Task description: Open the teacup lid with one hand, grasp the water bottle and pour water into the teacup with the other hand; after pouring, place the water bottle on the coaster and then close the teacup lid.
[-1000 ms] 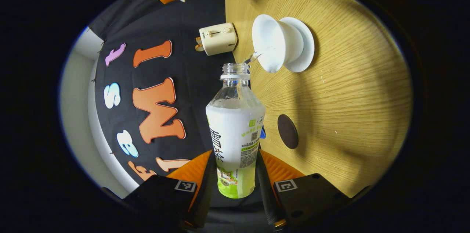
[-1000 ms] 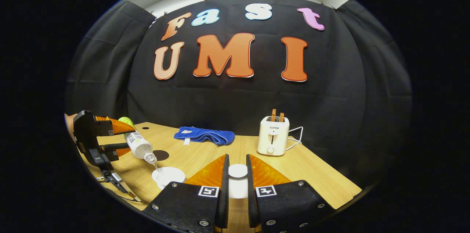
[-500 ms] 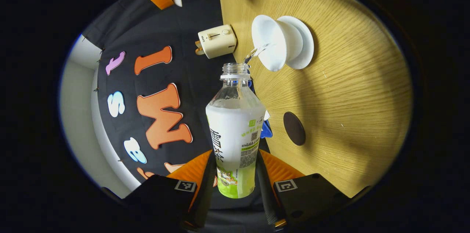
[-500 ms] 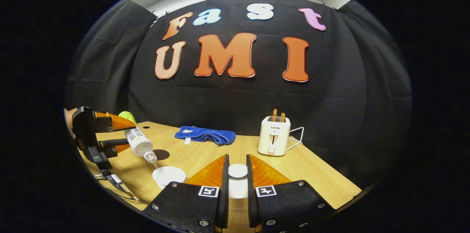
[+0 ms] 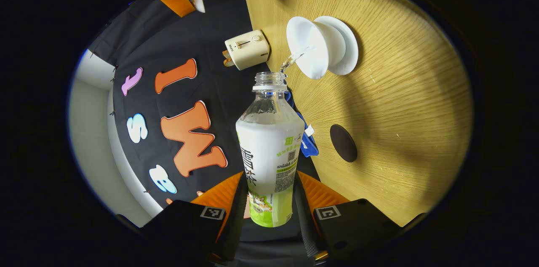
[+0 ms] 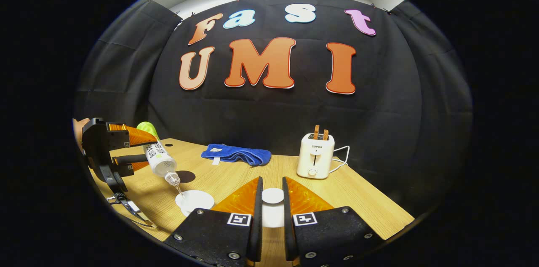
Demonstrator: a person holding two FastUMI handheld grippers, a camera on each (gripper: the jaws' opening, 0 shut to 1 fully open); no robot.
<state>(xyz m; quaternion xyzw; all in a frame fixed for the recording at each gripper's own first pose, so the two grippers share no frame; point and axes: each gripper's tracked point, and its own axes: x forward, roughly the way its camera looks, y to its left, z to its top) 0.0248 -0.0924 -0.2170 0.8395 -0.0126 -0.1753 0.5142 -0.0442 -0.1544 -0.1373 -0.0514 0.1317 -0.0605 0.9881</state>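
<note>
Left gripper view: left tongs [image 5: 269, 210] clench the bottle [image 5: 269, 153] by its lower body, tipped so that its open mouth sits just beside the rim of the teacup [image 5: 311, 50], a thin stream of water [image 5: 292, 58] bridging the two. Teacup stands on a white saucer [image 5: 347, 46] on the bench [image 5: 400, 90]; the dark round coaster [image 5: 343, 142] lies bare, apart from the cup, with open wood around it. Toaster [image 5: 247, 49] sits at the bench's far edge near the cup; a blue cloth [image 5: 309, 145] shows partly behind the bottle. Right gripper view: right tongs [image 6: 272, 212] grasp the white lid [image 6: 273, 195] between both fingers, held above the bench to one side of the teacup [image 6: 194, 200], well clear of the stream. Toaster [image 6: 315, 155] and cloth [image 6: 236, 154] stand along the back edge before the black cloth wall [image 6: 400, 111].
</note>
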